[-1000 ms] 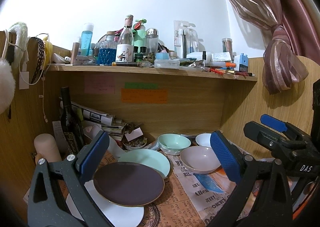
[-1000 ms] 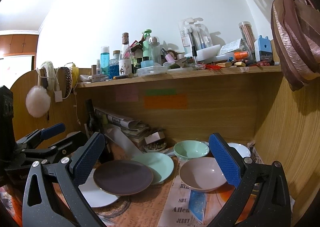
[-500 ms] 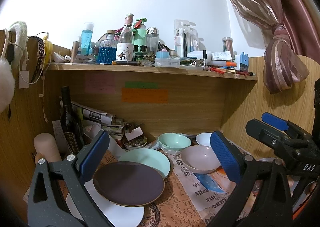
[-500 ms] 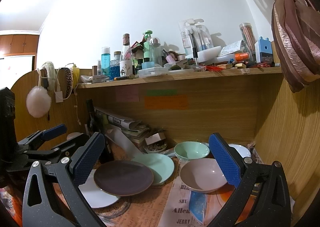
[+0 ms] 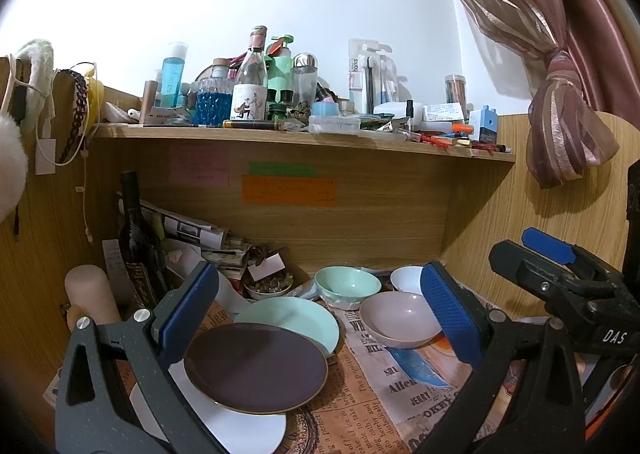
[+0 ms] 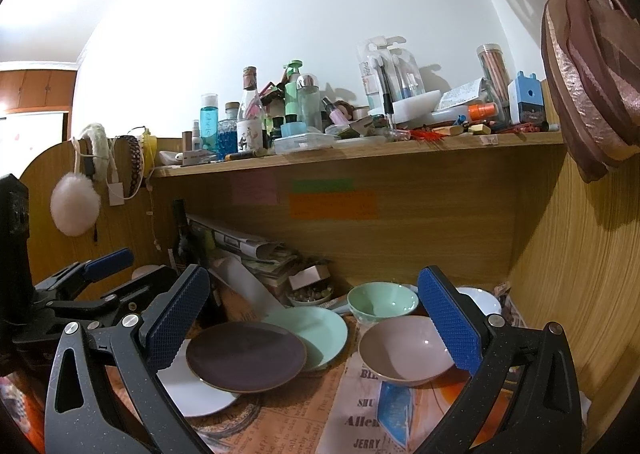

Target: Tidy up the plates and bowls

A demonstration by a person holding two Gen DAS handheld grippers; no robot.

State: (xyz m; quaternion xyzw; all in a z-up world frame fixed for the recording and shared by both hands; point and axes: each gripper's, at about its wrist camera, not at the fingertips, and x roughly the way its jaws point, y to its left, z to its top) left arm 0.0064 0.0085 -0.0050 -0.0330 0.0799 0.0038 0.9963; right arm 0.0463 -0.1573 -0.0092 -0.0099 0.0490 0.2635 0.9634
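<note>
Hovering above a cluttered desk covered in newspaper, two hand-held grippers face a scatter of dishes, and neither one holds anything. The left hand-held gripper has its blue-padded jaws spread wide, framing the plates from above and in front. The right hand-held gripper is spread just as wide and sits a little further right, so that its view centres between the plates and the bowls.

The dishes lie under a wooden shelf crowded with bottles. On the left, three plates overlap in a loose fan: a white plate at the bottom nearest the viewer, a dark brown plate resting partly on it, and a mint green plate tucked under the brown plate's far edge. To the right, a pale pink bowl sits on the newspaper, apart from the plates. Behind it stand a mint green bowl and, further right, a white bowl partly hidden by a gripper finger.

Judging by the open jaws and untouched dishes, the work seems to be at the approach stage, before any first grasp. The next move probably calls for lowering one gripper to a dish rim, most easily the brown plate on top or the free-standing pink bowl, and closing on the edge. The plates are thin and lie flat, so the jaws would need to catch a raised rim.
</note>
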